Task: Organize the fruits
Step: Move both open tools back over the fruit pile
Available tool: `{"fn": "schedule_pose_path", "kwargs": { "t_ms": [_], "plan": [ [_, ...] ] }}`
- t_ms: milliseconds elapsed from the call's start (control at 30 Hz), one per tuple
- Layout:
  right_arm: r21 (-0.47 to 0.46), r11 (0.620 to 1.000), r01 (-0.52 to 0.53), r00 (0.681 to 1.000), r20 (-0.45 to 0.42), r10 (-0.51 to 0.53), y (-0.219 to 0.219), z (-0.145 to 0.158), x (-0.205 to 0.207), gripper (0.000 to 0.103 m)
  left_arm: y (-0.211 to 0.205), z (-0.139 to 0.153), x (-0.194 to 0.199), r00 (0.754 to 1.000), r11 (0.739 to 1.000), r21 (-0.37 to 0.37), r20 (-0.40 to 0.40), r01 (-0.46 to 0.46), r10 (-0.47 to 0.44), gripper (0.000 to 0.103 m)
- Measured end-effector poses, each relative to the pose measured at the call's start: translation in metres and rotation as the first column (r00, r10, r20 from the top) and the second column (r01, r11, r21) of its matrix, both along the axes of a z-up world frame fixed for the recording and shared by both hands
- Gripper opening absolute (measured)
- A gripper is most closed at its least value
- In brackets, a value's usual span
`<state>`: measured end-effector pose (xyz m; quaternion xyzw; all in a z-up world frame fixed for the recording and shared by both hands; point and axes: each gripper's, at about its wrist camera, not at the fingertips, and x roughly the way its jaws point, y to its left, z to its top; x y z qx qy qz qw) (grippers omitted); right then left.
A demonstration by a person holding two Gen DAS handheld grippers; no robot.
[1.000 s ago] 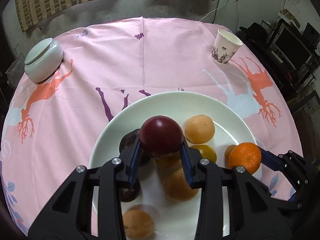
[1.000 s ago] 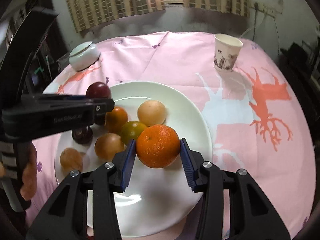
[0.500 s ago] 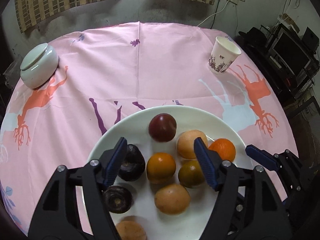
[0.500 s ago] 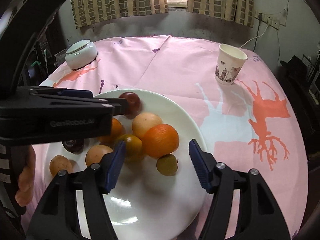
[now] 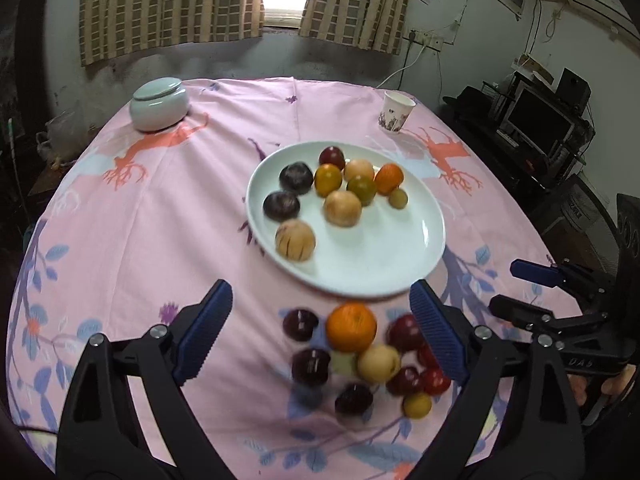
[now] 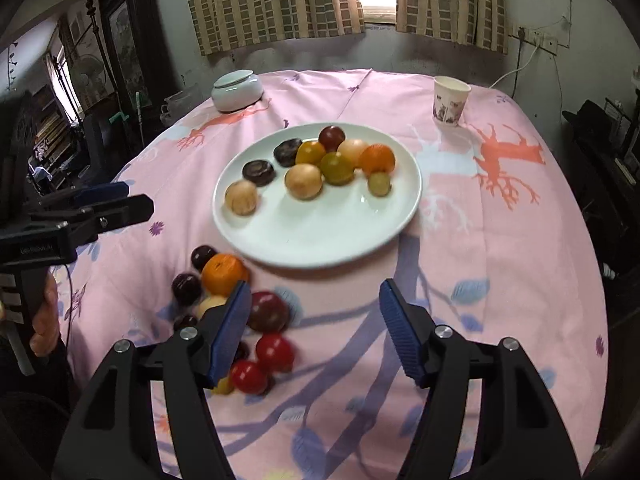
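Both empty, the left gripper (image 5: pixel 322 330) opening wide and the right gripper (image 6: pixel 316 326) opening, hover over the loose fruit pile (image 5: pixel 360 360) just short of the plate (image 5: pixel 400 276), left nearer.

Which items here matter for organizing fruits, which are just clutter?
Job:
- white plate holding sorted fruit
- loose fruit pile on the cloth in front of the plate
- big orange in that pile

Lying about:
- paper cup
- lidded ceramic jar
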<state>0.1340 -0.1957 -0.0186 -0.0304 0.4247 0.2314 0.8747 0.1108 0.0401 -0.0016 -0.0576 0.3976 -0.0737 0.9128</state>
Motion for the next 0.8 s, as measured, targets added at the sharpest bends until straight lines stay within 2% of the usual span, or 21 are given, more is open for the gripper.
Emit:
{"fn": "schedule_pose_path", "kwargs": {
  "t_ms": [67, 133, 233, 333, 500, 633, 667, 700, 800],
  "plan": [
    [0.016, 0.999, 0.034, 0.999, 0.0, -0.034, -0.002, -0.007, -0.023, 0.067, 0.004, -0.017, -0.028, 0.999, 0.999, -0.004, -0.003, -0.05, 0.05, 0.092],
    [0.017, 0.997, 0.069, 0.998, 0.009, -0.069, -0.002, -0.012, -0.04, 0.067, 0.006, -0.034, -0.045, 0.997, 0.998, -0.029, -0.048, -0.054, 0.053, 0.092],
    [0.01, 0.998, 0.06, 0.998, -0.015, -0.06, 0.005, -0.02, -0.049, 0.067, 0.002, -0.047, -0.058, 0.996, 0.999, 0.027, -0.083, -0.04, 0.042, 0.092],
    [-0.018, 0.999, 0.047, 0.999, -0.017, -0.048, 0.012, -0.021, -0.054, 0.067, 0.0, -0.05, -0.069, 0.997, 0.999, 0.042, -0.077, -0.024, 0.027, 0.092],
    [0.009, 1.0, 0.03, 0.999, -0.017, -0.029, 0.016, -0.02, -0.06, 0.067, 0.002, -0.048, -0.073, 0.997, 0.999, 0.027, -0.072, -0.019, 0.021, 0.092],
    [-0.006, 1.0, -0.029, 0.999, -0.017, 0.029, 0.029, -0.028, -0.068, 0.067, 0.003, -0.048, -0.073, 0.997, 1.0, 0.022, -0.075, -0.022, 0.024, 0.092],
    [-0.004, 0.999, -0.045, 0.999, -0.021, 0.045, 0.033, -0.029, -0.07, 0.066, 0.004, -0.049, -0.073, 0.997, 0.999, 0.02, -0.077, -0.026, 0.027, 0.092],
    [0.005, 0.997, -0.071, 0.997, -0.03, 0.071, 0.038, -0.032, -0.073, 0.06, 0.005, -0.049, -0.073, 0.996, 0.999, 0.019, -0.079, -0.029, 0.031, 0.092],
    [0.014, 0.992, -0.126, 0.99, -0.059, 0.127, 0.052, -0.038, -0.076, 0.055, 0.01, -0.051, -0.073, 0.995, 0.999, 0.013, -0.085, -0.042, 0.043, 0.092]
  ]
}}
